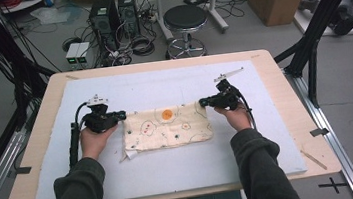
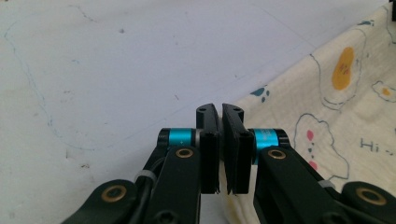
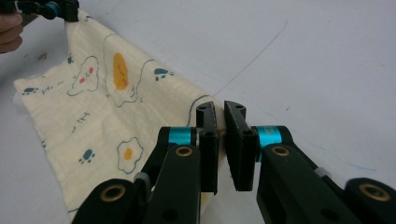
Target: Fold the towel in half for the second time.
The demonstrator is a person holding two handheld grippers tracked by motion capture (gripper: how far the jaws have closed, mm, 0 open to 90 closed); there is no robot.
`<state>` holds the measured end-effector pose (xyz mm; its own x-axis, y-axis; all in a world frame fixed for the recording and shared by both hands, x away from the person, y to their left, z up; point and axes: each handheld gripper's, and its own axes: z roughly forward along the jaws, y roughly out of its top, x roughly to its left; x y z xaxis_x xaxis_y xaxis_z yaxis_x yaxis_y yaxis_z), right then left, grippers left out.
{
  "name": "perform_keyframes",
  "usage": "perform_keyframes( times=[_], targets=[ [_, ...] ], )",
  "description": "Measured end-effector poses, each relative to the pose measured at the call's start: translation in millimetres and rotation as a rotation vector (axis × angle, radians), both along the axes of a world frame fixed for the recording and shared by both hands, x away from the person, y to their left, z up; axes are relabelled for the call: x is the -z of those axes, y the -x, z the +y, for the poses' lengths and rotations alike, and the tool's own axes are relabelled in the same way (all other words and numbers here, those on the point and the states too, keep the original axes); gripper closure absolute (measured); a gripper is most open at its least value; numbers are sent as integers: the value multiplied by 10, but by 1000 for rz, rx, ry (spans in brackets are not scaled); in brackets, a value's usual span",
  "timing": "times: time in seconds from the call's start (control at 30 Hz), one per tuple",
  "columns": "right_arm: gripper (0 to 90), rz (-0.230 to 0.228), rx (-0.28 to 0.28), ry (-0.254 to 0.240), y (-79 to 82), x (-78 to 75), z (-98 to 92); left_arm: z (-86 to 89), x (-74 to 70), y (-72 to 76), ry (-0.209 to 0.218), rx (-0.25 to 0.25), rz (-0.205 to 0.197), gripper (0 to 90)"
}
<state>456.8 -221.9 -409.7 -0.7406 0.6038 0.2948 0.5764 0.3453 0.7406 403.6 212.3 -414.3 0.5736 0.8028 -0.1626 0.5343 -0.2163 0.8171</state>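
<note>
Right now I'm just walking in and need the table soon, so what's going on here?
A person at the table holds a gripper in each hand and is handling a printed cloth lying on a white mat. The left gripper is shut on the cloth's far left corner, the right gripper on its far right corner. The cloth looks folded and mostly flat, with that far edge pinched between the two.

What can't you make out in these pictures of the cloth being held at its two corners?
- High view: the corners of the cloth sit under the left tool and right tool; the grip itself is too small to see.
- Left gripper view: the cloth's near part is hidden behind the black jaws, and its right side is cut off by the edge.
- Right gripper view: the pinched corner is hidden between the jaws.
</note>
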Motion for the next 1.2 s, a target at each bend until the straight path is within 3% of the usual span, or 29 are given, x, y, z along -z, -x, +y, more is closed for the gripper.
perform_keyframes(
  times=[0.37,0.53,0.6,0.67,0.83,0.9,1.2],
  targets=[
    [840,-31,-45,-5,121,-93,-16,17,-34,149,15,37,-46,848],
    [840,-27,-62,-17,162,-118,-28,65,16,216,29,48,-42,845],
    [840,-32,-72,-9,182,-126,-13,51,4,236,11,58,-54,843],
    [840,-53,-69,-16,224,-105,-18,33,-14,258,-3,72,-62,843],
    [840,-45,-61,-55,312,2,-119,13,-51,321,-7,103,-77,843],
    [839,-45,-66,-61,346,16,-134,8,-48,375,-4,107,-101,843],
    [838,-59,-115,-68,478,10,-122,68,36,530,-6,134,-100,840]
  ],
)
